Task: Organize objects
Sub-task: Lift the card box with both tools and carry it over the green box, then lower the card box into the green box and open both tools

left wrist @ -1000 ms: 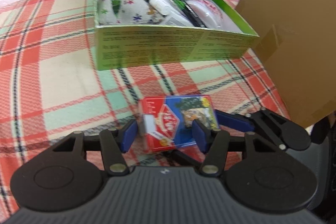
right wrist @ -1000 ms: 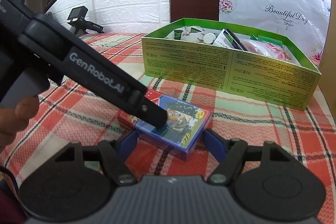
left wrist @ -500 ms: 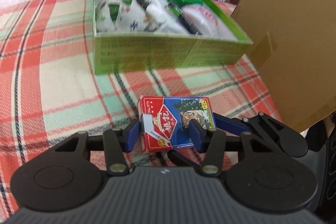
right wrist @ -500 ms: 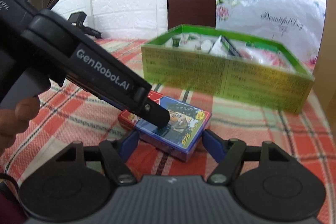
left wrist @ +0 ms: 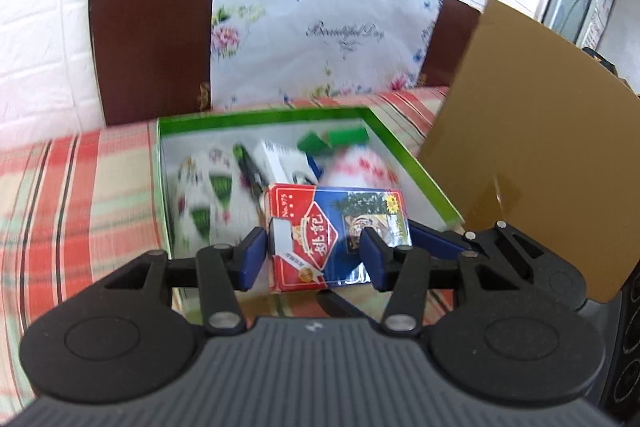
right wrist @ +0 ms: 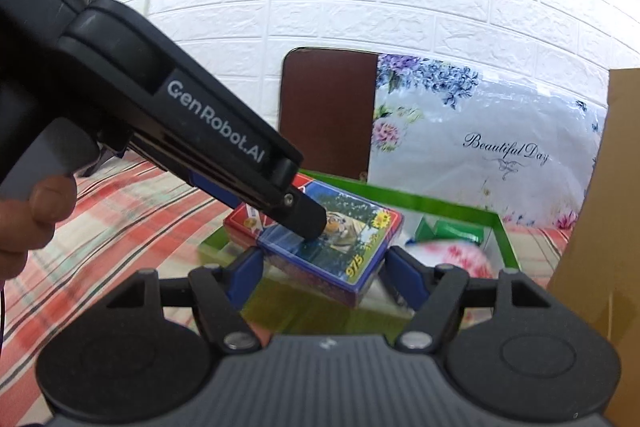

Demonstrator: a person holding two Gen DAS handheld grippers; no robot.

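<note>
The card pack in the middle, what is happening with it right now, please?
A person is holding the red and blue card pack with two handheld grippers at once. The left gripper is closed on its short end, and the right gripper holds it across the other way. The pack is lifted off the plaid tablecloth and sits over the near edge of the open green box, which already holds several items.

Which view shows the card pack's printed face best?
The left wrist view: the card pack faces the camera nearly whole, held in the left gripper. In the right wrist view the pack sits tilted between the right gripper's jaws, its face partly hidden by the left gripper's finger.
</note>
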